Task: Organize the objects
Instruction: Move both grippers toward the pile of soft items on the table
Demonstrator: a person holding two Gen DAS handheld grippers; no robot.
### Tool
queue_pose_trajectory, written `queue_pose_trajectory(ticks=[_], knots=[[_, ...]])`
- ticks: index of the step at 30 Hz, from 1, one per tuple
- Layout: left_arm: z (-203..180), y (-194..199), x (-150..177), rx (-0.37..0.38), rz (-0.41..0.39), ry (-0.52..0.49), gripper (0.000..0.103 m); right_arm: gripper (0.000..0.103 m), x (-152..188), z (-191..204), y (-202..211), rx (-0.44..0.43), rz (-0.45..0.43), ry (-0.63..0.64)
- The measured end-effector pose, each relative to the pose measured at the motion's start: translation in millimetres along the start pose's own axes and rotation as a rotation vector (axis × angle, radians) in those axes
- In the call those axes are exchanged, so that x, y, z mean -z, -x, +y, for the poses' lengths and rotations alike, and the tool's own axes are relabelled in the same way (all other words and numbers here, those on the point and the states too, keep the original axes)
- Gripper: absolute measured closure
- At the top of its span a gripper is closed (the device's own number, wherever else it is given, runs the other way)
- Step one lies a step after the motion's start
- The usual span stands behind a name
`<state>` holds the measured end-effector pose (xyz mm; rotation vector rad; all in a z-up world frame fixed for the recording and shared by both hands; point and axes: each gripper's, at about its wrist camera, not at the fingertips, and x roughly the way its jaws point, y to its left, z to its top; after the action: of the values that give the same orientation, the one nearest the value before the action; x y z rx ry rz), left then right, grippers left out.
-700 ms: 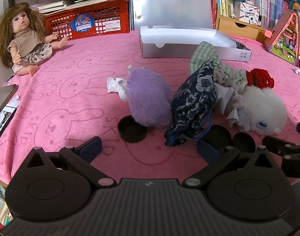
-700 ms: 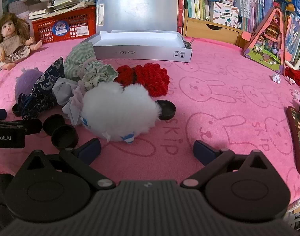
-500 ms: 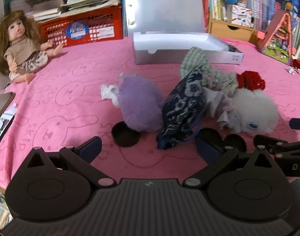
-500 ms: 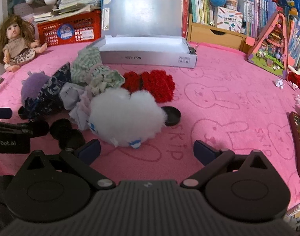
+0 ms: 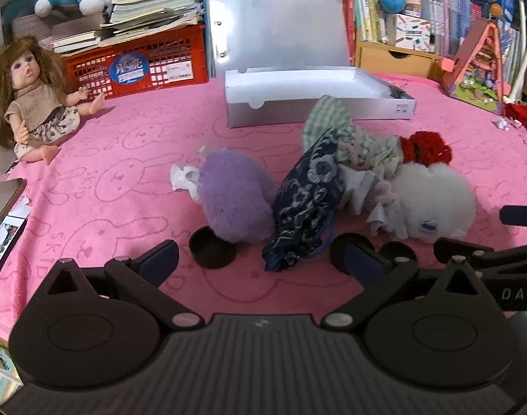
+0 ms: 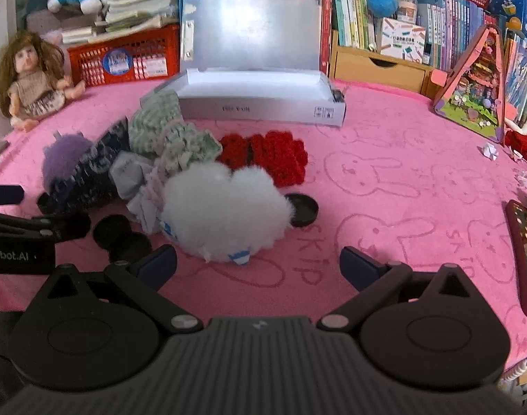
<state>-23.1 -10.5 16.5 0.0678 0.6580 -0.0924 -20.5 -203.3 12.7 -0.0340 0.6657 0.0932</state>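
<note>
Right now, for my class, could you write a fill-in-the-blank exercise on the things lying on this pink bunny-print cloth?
1. The flat white cardboard box at the back of the pink bunny-print cloth has its lid ____.
2. The brown-haired doll sits beside a ____ plastic crate.
3. The fluffy purple pompom lies next to a dark blue ____-patterned pouch.
4. The left gripper and right gripper both have their jaws ____.

Missing words: open; red; flower; open

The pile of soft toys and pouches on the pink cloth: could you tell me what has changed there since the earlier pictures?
Nothing was taken or released. Only the views shifted, tilting up to show more shelves. The purple pompom, navy floral pouch, white pompom and open box lie as before; both tools stay wide open and empty.
</note>
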Motion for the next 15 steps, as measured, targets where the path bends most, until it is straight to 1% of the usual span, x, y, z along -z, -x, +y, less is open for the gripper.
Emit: queue_pose_trajectory(ticks=[3, 7, 11, 13, 15], knots=[[-0.9, 8.0, -4.0, 0.023, -0.032, 0.002, 0.0, 0.0, -3.6, -0.5, 5.5, -0.008, -0.027, -0.006], [-4.2, 12.9, -4.6, 0.008, -0.098, -0.009, 0.0, 0.0, -5.7, 0.2, 2.8, 0.003, -0.041, -0.018], [-1.5, 12.7, -6.7, 0.043, -0.104, 0.017, 0.0, 0.0, -3.9, -1.1, 2.6, -0.012, -0.06, -0.045], [-0.9, 12.1, -5.8, 0.04, -0.1, 0.02, 0.0, 0.0, -3.1, -2.1, 3.2, -0.018, -0.061, -0.049], [-1.5, 13.0, -4.3, 0.03, -0.109, 0.003, 0.0, 0.0, -2.1, -2.5, 3.9, -0.021, -0.061, -0.045]])
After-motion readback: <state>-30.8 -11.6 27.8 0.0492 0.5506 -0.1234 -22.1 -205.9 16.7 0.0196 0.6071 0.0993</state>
